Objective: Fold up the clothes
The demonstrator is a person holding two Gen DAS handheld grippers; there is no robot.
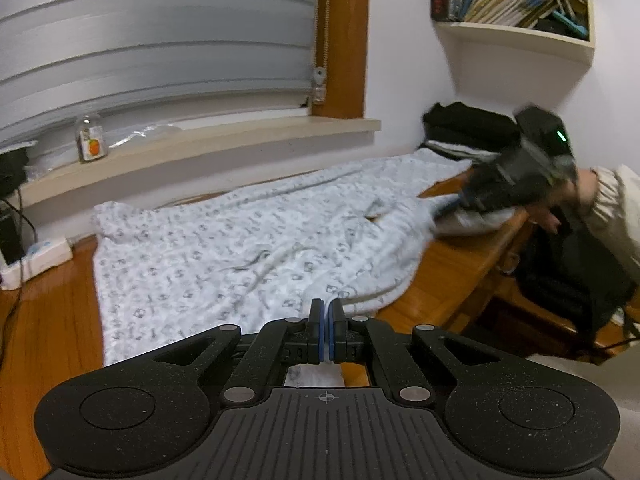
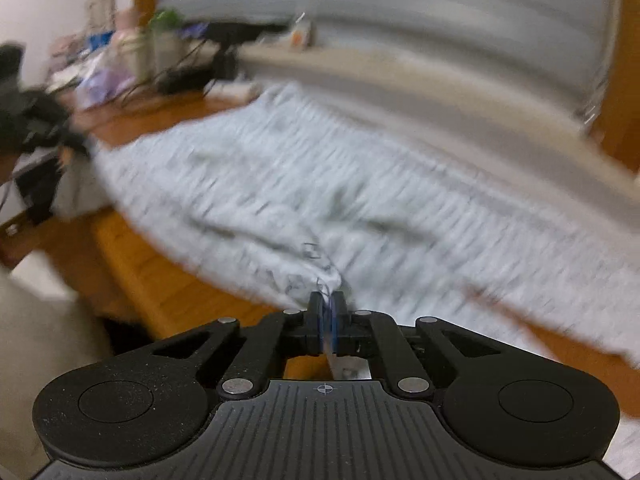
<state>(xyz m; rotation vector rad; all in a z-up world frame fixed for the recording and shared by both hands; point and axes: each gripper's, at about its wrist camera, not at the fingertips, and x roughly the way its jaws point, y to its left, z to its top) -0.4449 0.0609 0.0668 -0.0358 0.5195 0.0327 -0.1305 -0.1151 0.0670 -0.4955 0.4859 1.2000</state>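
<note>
A pale blue-white garment (image 1: 248, 240) with a small grey print lies spread over the wooden table (image 1: 436, 280). My left gripper (image 1: 328, 307) is shut on the garment's near edge, and cloth shows between its blue pads. In the same view the right gripper (image 1: 464, 200) reaches in from the right, blurred, at the cloth's far right corner, held by a hand in a cream sleeve (image 1: 616, 200). The right wrist view is blurred; there my right gripper (image 2: 328, 300) is shut on a bunched corner of the garment (image 2: 360, 184).
A window sill (image 1: 200, 144) with a glass jar (image 1: 91, 138) runs behind the table below grey blinds. Folded dark clothes (image 1: 468, 128) are stacked at the far right. A wall shelf of books (image 1: 516, 0) hangs above. A power strip (image 1: 36, 254) and cables lie at the left.
</note>
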